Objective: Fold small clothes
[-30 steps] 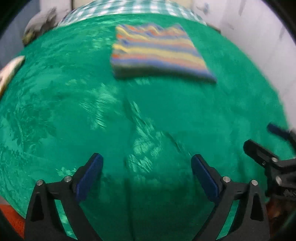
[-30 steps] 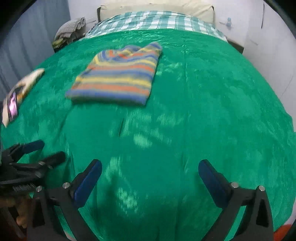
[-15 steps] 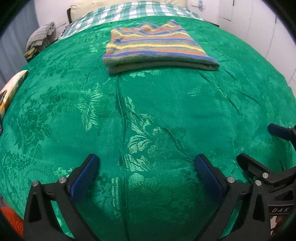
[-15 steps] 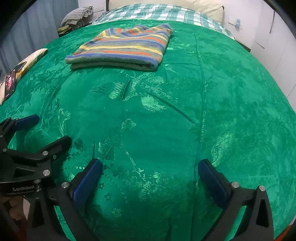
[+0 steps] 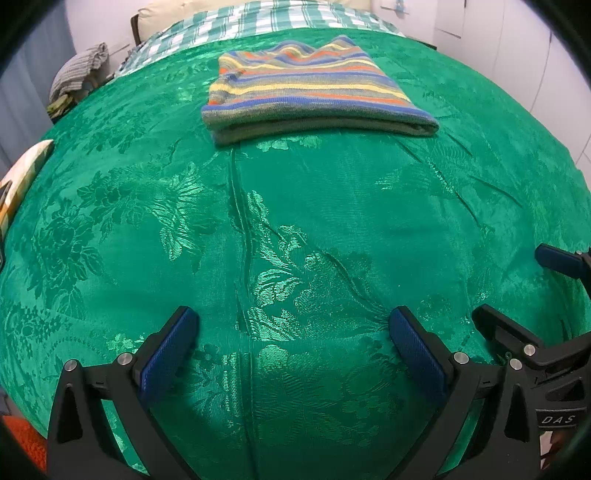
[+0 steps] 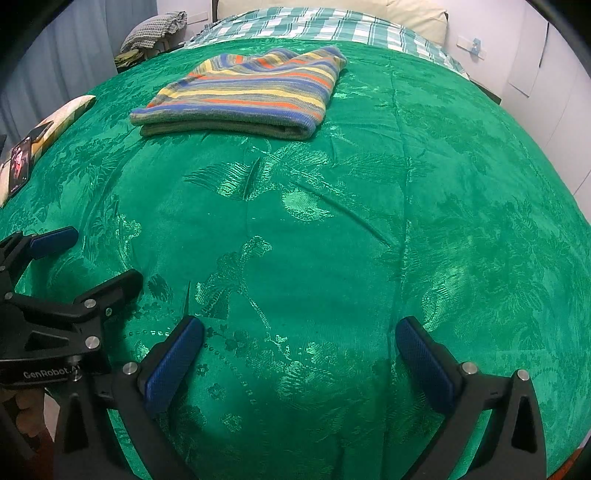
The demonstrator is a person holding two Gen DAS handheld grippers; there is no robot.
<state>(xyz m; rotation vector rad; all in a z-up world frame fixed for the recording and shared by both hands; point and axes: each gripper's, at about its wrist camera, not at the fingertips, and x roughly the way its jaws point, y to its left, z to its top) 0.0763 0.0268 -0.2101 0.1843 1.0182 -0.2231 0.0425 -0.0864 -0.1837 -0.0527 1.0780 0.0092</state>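
Note:
A striped knit garment [image 5: 310,88] in blue, yellow, orange and grey lies folded into a neat rectangle on the far part of the green bedspread [image 5: 295,229]. The right wrist view shows the same garment [image 6: 243,96] at upper left. My left gripper [image 5: 291,332] hovers open over the near part of the bedspread, nothing between its blue pads. My right gripper [image 6: 299,339] is open too, beside it and just as far from the garment. Each gripper shows at the edge of the other's view: the right gripper [image 5: 524,295] and the left gripper [image 6: 85,258].
A checked green-and-white sheet [image 5: 258,22] and a cream pillow [image 6: 413,14] lie beyond the bedspread. A patterned cushion [image 6: 62,114] with a phone [image 6: 20,162] on it sits at the left edge. Crumpled clothes [image 6: 155,29] are piled past the bed's far-left corner. White walls stand on the right.
Both grippers have drawn back toward the near edge of the bed and settled; the folded garment now looks farther away and sharper. Both stay open.

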